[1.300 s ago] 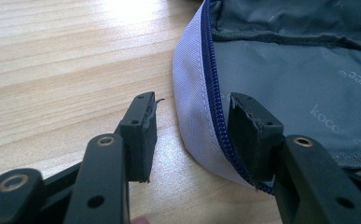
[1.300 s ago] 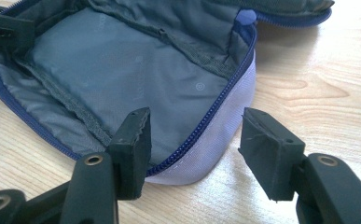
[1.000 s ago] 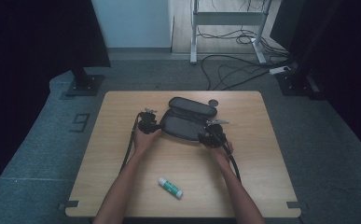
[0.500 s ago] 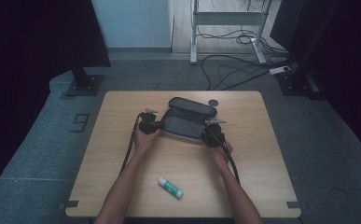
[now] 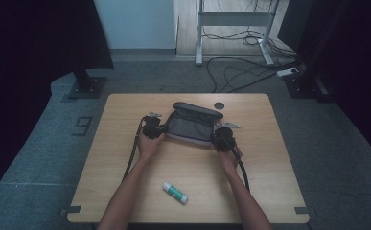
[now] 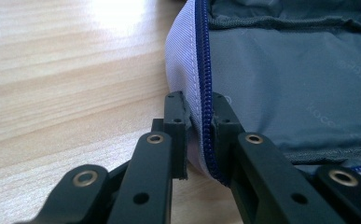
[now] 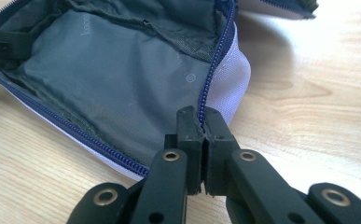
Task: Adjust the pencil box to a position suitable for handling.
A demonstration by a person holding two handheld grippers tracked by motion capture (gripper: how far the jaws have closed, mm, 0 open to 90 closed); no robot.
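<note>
High view: an open zip pouch (image 5: 191, 125) lies at the far middle of the wooden tabletop (image 5: 269, 172), its lid flap folded back on the far side. The left claw (image 5: 153, 128) sits at the pouch's left end, the right claw (image 5: 223, 136) at its right end, each in a hand with the forearm coming in from the near edge. Both claws have just been closing, with the pouch's rim between the jaws.

Left gripper view: the left claw (image 6: 197, 109) is clenched on the pouch (image 6: 290, 79) edge, one jaw on the pale outer fabric, the other inside against the grey lining, the blue zipper (image 6: 203, 56) running between them.

Right gripper view: the right claw (image 7: 200, 122) pinches the rim where the blue zipper (image 7: 218, 56) meets the pale outer wall, jaws nearly together, and the pouch (image 7: 122, 79) gapes open to the left.

Near the front of the tabletop, well apart from the pouch, lies a glue stick (image 5: 175, 191) on its side. A small dark disc (image 5: 218, 105) rests just beyond the pouch's right end.
</note>
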